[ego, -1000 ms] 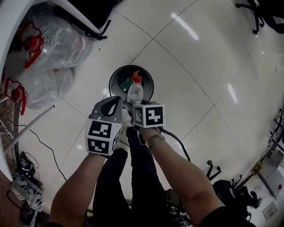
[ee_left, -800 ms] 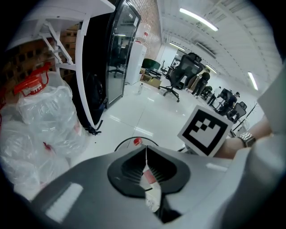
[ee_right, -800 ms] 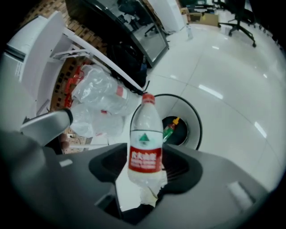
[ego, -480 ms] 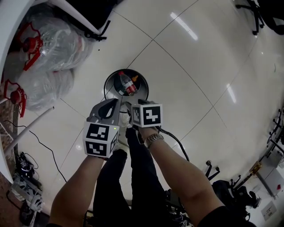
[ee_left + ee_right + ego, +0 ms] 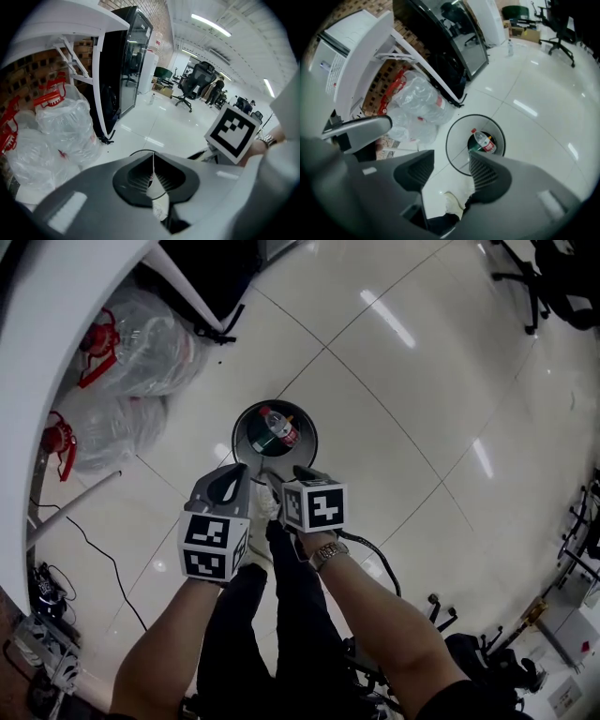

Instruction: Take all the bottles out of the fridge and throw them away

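A round black bin stands on the white tiled floor just beyond both grippers. Inside it lies a clear bottle with a red cap and red label, on top of a green one. The right gripper view looks down on the same bin and bottle. My right gripper hangs above the bin's near rim; its jaws are apart with nothing between them and have just been closing a little. My left gripper is beside it, with its jaws meeting edge to edge and empty.
Clear plastic bags with red handles lie to the left under a white slanted panel. A black glass-door fridge stands beyond them. A thin cable crosses the floor at left. Office chairs stand farther off.
The clear bottle that stood upright at the gripper tips above the bin has dropped and now lies inside it. Both grippers have lifted a little away from the bin.
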`<state>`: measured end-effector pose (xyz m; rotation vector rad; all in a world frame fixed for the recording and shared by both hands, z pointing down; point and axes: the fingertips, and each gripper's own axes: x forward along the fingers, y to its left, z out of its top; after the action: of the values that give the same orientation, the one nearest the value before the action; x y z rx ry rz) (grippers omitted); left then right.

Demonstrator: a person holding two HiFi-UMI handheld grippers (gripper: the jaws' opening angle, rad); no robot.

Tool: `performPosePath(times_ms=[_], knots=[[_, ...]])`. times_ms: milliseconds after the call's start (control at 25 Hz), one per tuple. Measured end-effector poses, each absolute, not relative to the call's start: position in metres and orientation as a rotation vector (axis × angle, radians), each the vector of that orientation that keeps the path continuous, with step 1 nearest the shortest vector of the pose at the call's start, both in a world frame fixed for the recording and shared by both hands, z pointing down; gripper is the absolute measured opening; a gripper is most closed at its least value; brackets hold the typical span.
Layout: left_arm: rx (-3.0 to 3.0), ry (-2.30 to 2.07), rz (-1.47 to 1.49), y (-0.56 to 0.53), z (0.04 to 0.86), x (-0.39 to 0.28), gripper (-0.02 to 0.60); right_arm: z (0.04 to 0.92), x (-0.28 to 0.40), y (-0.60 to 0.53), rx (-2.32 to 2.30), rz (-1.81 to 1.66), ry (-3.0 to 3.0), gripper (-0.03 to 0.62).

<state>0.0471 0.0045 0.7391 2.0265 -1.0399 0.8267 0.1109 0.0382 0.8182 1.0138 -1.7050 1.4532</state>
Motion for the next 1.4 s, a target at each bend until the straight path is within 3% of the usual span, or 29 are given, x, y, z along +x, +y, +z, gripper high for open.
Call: performPosePath(times_ms=[960, 1400], knots=[[2.039, -1.479, 0.540, 0.018, 0.474, -0.060, 0.003, 0.488, -0.013, 0.002, 0.766, 0.919, -2.266, 0.212], [1.921, -1.888, 0.353, 0.046, 0.343, -0.160, 0.003, 0.340, -0.117, 0.009, 0.469, 0.490, -2.566, 0.199]])
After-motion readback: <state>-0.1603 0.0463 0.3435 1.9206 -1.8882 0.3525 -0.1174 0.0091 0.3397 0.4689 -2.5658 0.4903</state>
